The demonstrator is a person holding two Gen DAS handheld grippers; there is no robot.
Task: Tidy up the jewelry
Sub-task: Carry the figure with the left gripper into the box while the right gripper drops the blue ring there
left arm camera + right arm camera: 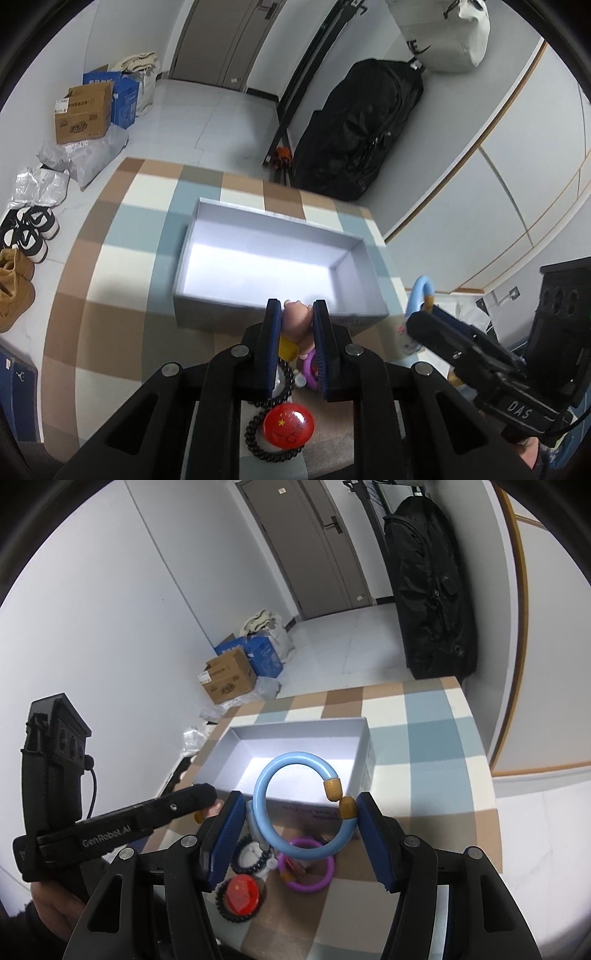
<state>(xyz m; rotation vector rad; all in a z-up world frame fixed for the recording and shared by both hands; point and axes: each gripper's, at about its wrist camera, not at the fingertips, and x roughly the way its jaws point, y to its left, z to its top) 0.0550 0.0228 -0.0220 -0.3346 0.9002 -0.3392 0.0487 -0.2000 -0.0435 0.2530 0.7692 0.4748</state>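
Note:
My left gripper (296, 308) is shut on a small pink figurine charm (295, 317), held just above the near wall of the open white box (258, 301). My right gripper (301, 808) is shut on a light blue bangle (295, 771) with gold end caps, held upright in front of the box (236, 775). On the checked cloth below lie a purple ring bangle (314, 880), a black beaded bracelet (255, 856) and a red badge (289, 424), which also shows in the right wrist view (242, 891). The box looks empty inside.
The table with the checked cloth (110, 266) ends at the left and far sides. Shoes (26, 236) and cardboard boxes (85, 110) sit on the floor to the left. A black bag (362, 129) leans against the wall beyond the table.

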